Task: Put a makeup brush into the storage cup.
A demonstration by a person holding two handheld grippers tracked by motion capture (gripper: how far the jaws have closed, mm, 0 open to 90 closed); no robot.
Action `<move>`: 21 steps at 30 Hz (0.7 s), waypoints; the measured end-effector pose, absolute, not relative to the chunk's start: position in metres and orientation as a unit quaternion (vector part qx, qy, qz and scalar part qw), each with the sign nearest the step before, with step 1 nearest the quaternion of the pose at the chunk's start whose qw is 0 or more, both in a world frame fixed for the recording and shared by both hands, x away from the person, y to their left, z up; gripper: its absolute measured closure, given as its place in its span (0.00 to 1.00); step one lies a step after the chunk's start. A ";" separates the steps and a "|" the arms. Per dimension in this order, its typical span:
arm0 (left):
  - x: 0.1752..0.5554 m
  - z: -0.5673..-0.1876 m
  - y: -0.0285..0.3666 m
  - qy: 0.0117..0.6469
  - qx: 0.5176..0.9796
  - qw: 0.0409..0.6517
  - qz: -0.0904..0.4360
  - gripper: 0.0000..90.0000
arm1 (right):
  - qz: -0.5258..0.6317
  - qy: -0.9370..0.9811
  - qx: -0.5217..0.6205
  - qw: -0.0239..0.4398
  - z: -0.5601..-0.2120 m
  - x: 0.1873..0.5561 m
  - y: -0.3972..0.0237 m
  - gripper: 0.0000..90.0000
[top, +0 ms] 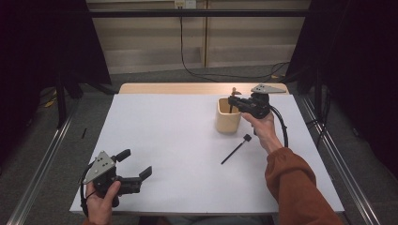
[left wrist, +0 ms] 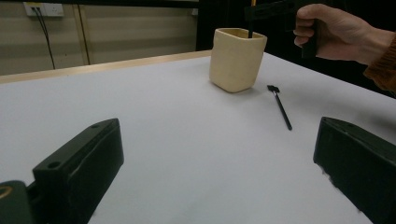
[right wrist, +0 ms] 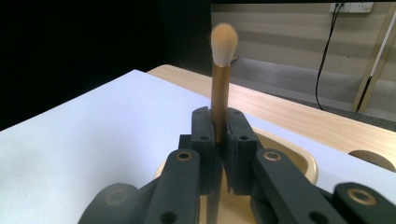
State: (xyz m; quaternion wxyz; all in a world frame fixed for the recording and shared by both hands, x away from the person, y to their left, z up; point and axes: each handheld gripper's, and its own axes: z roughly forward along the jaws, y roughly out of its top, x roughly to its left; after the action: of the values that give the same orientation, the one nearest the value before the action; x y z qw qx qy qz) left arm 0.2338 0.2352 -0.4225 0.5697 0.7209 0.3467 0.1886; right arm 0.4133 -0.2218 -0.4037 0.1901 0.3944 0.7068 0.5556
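Though clamped, upright gold-handled brush

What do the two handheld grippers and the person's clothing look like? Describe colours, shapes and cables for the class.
Both the left gripper and right gripper are black, with blocky jaws and brass-ringed pivot holes. Each carries a grey three-cornered plate on top and trails a black cable. The right arm wears a rust-orange sleeve.
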 end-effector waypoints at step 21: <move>0.234 -0.423 0.235 0.343 0.723 0.569 0.189 0.02 | 0.554 0.704 0.400 0.193 -0.406 0.409 -0.225 0.40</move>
State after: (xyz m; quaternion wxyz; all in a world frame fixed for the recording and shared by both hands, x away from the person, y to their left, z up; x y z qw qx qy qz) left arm 0.2341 0.2347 -0.4227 0.5685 0.7234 0.3431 0.1891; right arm 0.4087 -0.2246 -0.4061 0.1935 0.4001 0.7038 0.5543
